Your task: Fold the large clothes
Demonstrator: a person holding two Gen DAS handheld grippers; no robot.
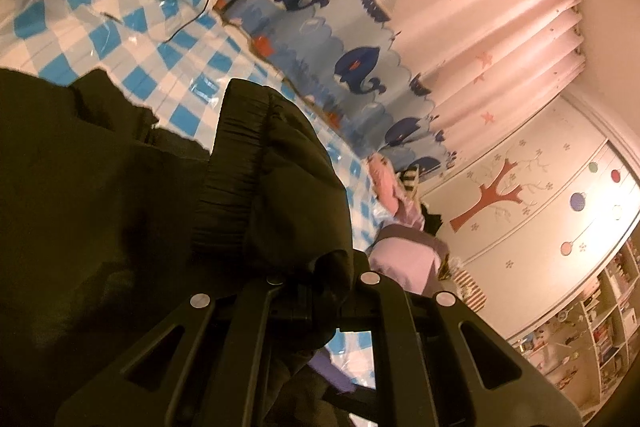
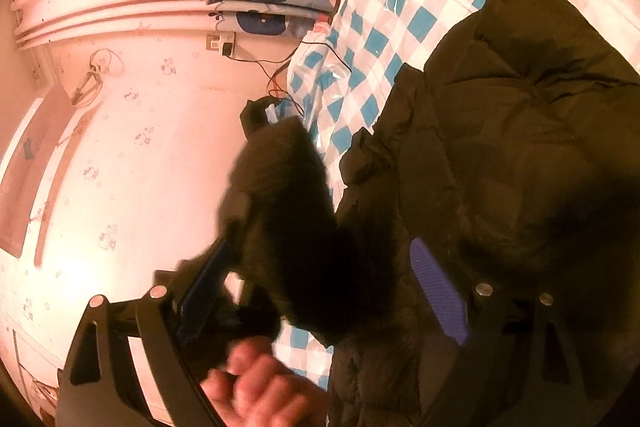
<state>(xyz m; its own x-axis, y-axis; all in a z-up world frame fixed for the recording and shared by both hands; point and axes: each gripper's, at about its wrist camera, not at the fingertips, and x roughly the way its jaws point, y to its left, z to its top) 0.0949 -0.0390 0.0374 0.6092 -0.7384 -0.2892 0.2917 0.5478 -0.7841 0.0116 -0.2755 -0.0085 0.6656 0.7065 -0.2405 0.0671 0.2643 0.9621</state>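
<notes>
A large black padded jacket [image 1: 100, 207] lies on the blue-and-white checked cover [image 1: 132, 39]. My left gripper [image 1: 320, 283] is shut on the jacket's sleeve [image 1: 280, 167], whose gathered elastic cuff stands up in front of the camera; the fabric hides the fingertips. In the right wrist view the jacket [image 2: 520, 147] fills the right side. My right gripper [image 2: 320, 247] is open wide, its purple pads [image 2: 438, 291] far apart. A blurred dark sleeve [image 2: 288, 207] hangs between them without being pressed. A hand [image 2: 256, 383] shows at the bottom.
A whale-print curtain [image 1: 360, 67] hangs along the far edge of the checked cover. Pink and purple clothes [image 1: 400, 227] are piled at its end. Black cables [image 2: 304, 67] run from a wall socket [image 2: 224, 43] onto the cover. Shelves [image 1: 600, 327] stand at the right.
</notes>
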